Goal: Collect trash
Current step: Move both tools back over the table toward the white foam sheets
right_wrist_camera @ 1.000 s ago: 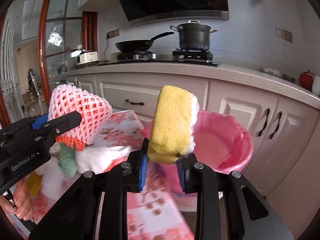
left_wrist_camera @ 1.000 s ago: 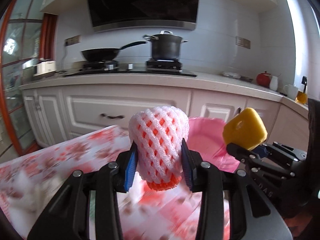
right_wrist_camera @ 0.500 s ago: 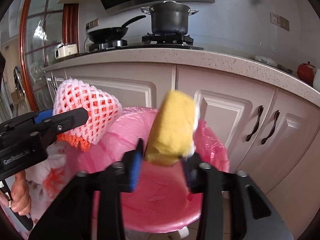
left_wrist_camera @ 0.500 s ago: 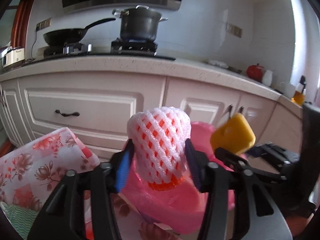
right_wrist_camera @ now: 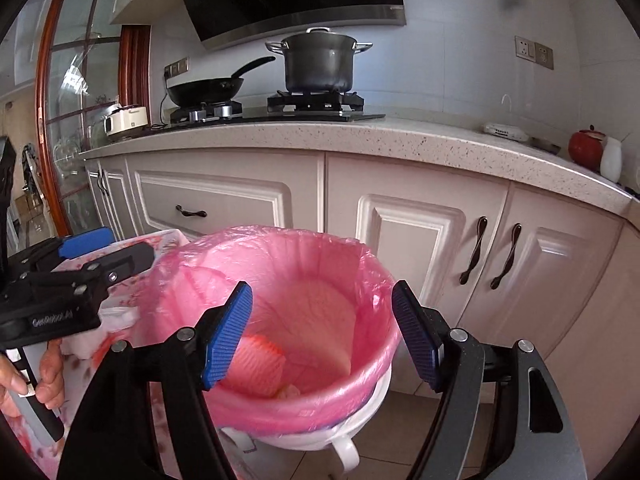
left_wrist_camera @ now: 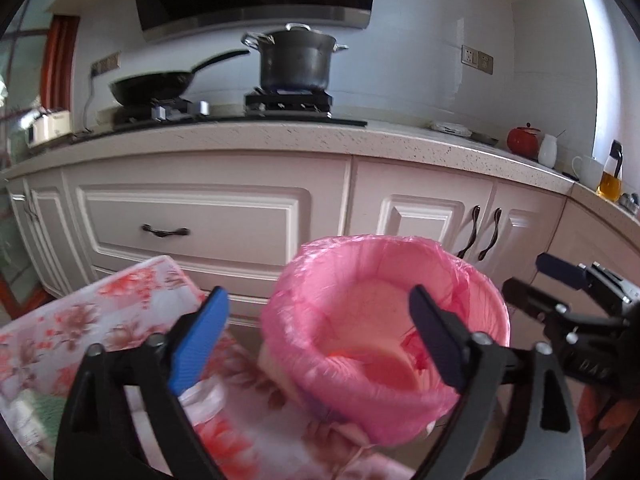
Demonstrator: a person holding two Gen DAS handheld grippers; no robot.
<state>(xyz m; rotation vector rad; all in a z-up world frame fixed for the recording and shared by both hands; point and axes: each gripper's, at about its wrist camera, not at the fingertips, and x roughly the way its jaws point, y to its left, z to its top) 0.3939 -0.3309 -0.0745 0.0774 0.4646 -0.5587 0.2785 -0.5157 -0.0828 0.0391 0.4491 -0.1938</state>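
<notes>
A white bin with a pink liner (right_wrist_camera: 360, 264) stands on the floor beside the table; it also shows in the left wrist view (left_wrist_camera: 348, 256). The pink foam fruit net (right_wrist_camera: 260, 364) lies inside it at the bottom. The yellow sponge is not visible. My left gripper (left_wrist_camera: 320, 332) is open and empty over the bin's near rim; it also shows in the right wrist view (right_wrist_camera: 104, 256). My right gripper (right_wrist_camera: 324, 336) is open and empty above the bin mouth; it also shows in the left wrist view (left_wrist_camera: 536, 280).
A table with a floral cloth (left_wrist_camera: 80, 320) lies to the left of the bin, with a green cloth (left_wrist_camera: 36, 412) and white scraps (left_wrist_camera: 200, 396) on it. Cream kitchen cabinets (right_wrist_camera: 420, 232) stand close behind the bin. A pot (right_wrist_camera: 318, 60) and pan (right_wrist_camera: 208, 88) sit on the stove.
Both grippers moved from over the table to above the bin and opened. The foam net left my left gripper and lies in the bin; the sponge left my right gripper.
</notes>
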